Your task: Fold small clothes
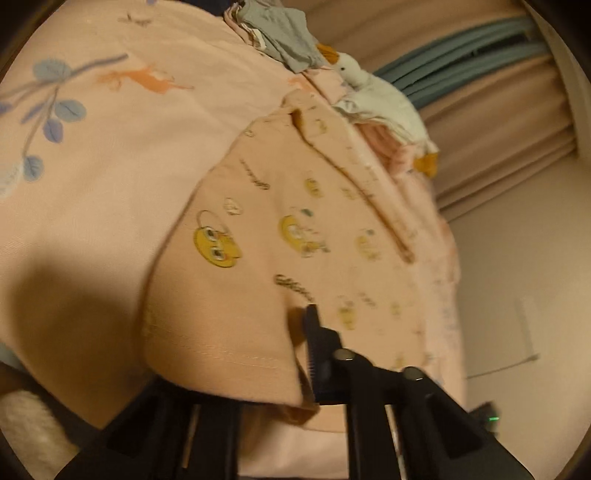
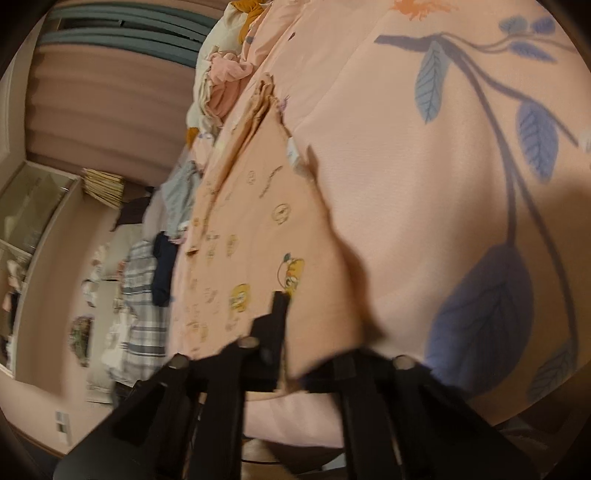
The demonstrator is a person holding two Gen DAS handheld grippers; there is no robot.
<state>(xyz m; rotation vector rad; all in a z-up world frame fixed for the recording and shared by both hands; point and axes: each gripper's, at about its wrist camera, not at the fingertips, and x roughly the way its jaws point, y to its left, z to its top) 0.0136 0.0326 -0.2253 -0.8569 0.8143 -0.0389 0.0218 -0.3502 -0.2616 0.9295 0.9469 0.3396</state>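
soft peach printed shirt (image 1: pixel 258 240), stitched hem pinched by both claws, floral bedspread (image 1: pixel 92 147)

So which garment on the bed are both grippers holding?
The peach cartoon-print garment, pinched at its hem by both grippers; the white and grey clothes lie untouched beyond.

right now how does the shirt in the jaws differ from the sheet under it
The small shirt carries little yellow cartoon faces and script; the bedsheet carries large blue leaves and an orange deer. The shirt's hem is pinched in both grippers, while the sheet lies spread out. Both are peach-pink.
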